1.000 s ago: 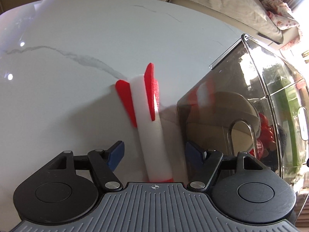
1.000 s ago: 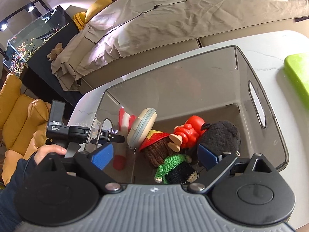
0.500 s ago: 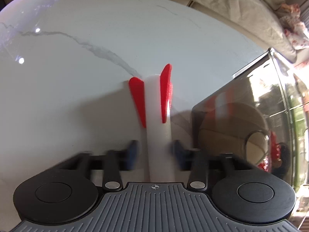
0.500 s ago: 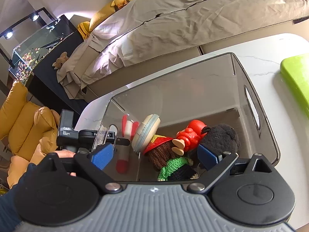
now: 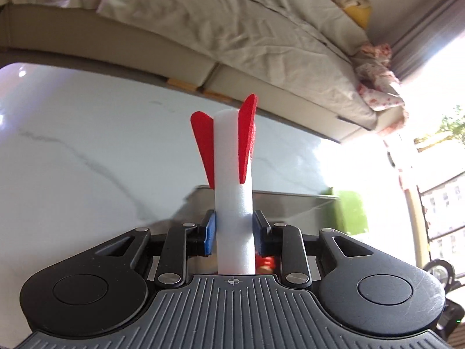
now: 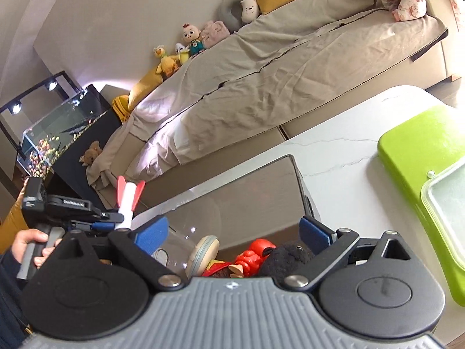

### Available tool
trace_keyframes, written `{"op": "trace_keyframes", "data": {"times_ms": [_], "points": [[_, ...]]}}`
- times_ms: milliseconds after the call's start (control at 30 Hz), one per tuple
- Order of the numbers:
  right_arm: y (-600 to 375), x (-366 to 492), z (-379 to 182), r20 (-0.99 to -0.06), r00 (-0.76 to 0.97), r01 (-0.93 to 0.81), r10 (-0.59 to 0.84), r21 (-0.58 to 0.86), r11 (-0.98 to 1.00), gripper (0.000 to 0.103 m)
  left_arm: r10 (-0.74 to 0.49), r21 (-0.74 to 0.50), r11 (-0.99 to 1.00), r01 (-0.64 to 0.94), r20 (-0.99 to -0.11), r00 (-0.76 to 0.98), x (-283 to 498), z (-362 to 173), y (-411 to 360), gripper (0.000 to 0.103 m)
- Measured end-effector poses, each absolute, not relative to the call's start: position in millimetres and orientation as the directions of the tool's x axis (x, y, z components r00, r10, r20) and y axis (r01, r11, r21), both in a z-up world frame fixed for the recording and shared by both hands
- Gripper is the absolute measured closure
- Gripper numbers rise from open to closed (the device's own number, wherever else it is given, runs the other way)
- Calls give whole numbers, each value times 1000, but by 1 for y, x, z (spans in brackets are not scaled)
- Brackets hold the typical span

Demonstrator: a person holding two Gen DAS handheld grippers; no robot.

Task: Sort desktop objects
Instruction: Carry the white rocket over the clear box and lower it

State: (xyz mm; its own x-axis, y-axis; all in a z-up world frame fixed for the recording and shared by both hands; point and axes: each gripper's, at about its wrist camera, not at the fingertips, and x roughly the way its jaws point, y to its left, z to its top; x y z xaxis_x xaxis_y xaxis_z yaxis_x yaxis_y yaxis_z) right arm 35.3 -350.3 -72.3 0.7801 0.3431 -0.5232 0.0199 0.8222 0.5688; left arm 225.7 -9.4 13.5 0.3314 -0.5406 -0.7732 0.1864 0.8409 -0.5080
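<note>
Left gripper [image 5: 234,237] clamped on foam rocket [image 5: 229,174], held up off counter [image 5: 87,151] beside bin [image 6: 247,203]. Right gripper [image 6: 234,232] apart, empty, over bin toys. Likely carry step; next needs rocket over bin, release.

my left gripper [image 5: 234,229]: black linkage, blue pads, silver screws | grey ribbed housing, crosshair mark | my sleeve [image 6: 7,299]: dark
</note>
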Motion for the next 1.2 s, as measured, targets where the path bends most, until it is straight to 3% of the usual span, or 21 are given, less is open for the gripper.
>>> {"op": "trace_keyframes", "data": {"times_ms": [67, 233, 333, 467, 600, 867, 1067, 1133, 1200], "points": [[-359, 33, -75, -512, 790, 28, 338, 581, 814, 5, -574, -520, 817, 251, -777, 259, 228, 16, -56, 74], [-379, 28, -83, -483, 814, 48, 324, 611, 790, 5, -347, -110, 785, 610, -894, 285, 211, -7, -178, 74], [-392, 25, -88, -465, 828, 59, 314, 628, 776, 5, -263, 42, 642, 765, -926, 271, 198, -30, -228, 74], [-408, 20, -94, -442, 845, 72, 301, 652, 755, 5, -154, 227, 393, 891, -939, 307, 173, -62, -273, 74], [-425, 16, -101, -419, 862, 85, 286, 675, 733, 5, -54, 400, 132, 907, -911, 409, 153, -93, -290, 74], [-439, 18, -115, -419, 858, 78, 298, 678, 731, 4, -32, 453, 36, 891, -890, 454, 163, -125, -288, 68], [-430, 58, -118, -501, 803, 64, 323, 611, 789, 4, -129, 384, 248, 890, -897, 423, 176, -78, -261, 44], [-426, 73, -119, -531, 780, 56, 331, 586, 808, 10, -203, 308, 393, 867, -890, 408, 181, -47, -230, 24], [-423, 88, -121, -561, 756, 48, 337, 561, 827, 19, -282, 178, 567, 804, -876, 392, 186, -18, -182, 16]]}}
